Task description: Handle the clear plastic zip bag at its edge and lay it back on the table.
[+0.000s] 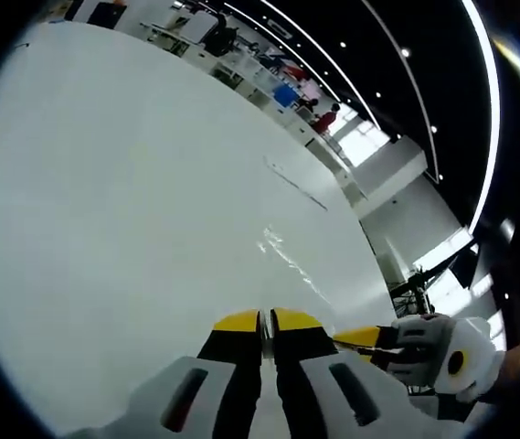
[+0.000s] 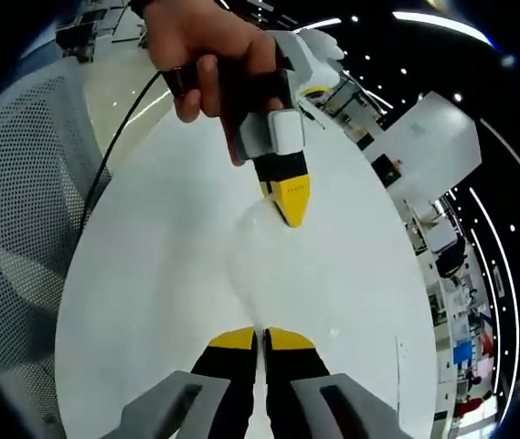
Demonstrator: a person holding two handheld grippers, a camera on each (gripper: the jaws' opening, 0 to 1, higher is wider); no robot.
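Both tools, left tool [image 1: 266, 318] and right tool [image 2: 260, 335], pinch the clear zip bag [image 2: 282, 274] above the white table [image 2: 150, 274].

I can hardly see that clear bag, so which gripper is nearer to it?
Neither: both touch it. The left gripper pinches one edge of the clear bag, and the right gripper pinches the opposite edge.

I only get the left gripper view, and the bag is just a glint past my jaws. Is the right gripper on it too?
Observer: Yes, the right gripper is shut on one edge of the clear bag.
Operator: And my left one?
Observer: The left gripper pinches the opposite edge; the bag spans between them.
Operator: Anything beside the table?
Observer: A mesh chair stands at the edge of the table.
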